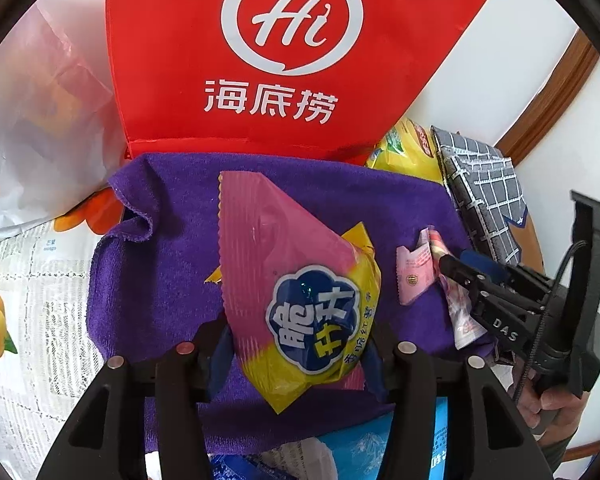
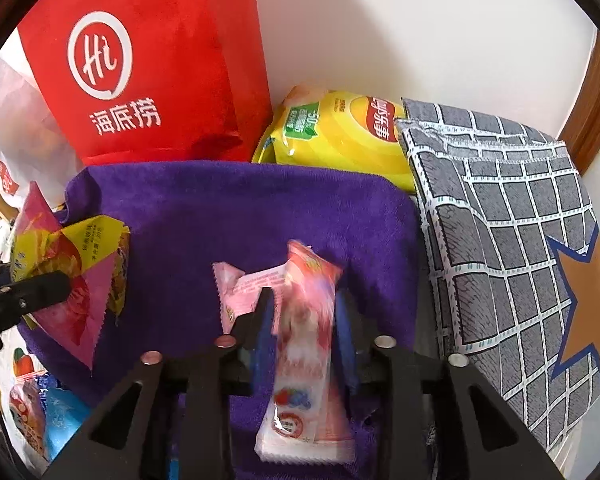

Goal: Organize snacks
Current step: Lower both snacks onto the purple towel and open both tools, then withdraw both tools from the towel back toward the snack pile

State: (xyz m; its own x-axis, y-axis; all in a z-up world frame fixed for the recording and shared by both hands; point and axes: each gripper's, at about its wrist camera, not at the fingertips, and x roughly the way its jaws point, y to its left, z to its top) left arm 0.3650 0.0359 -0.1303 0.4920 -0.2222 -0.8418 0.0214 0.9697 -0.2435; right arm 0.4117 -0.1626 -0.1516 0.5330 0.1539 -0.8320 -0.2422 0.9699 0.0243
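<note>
Sorting barely started: left hand-held gripper point(image 1: 300, 344) clamps pink-yellow snack pkt point(image 1: 300, 280), right hand-held gripper point(image 2: 304, 320) clamps strawberry wafer pkt point(image 2: 306, 344) over purple towel point(image 2: 236, 216); loose pkts remain.

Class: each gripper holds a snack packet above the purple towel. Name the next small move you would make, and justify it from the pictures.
Probably lower the right gripper and lay its pink strawberry packet on the purple towel, beside the small pink packet already lying there. The left gripper is shut on the pink-and-yellow packet, which can follow.
</note>
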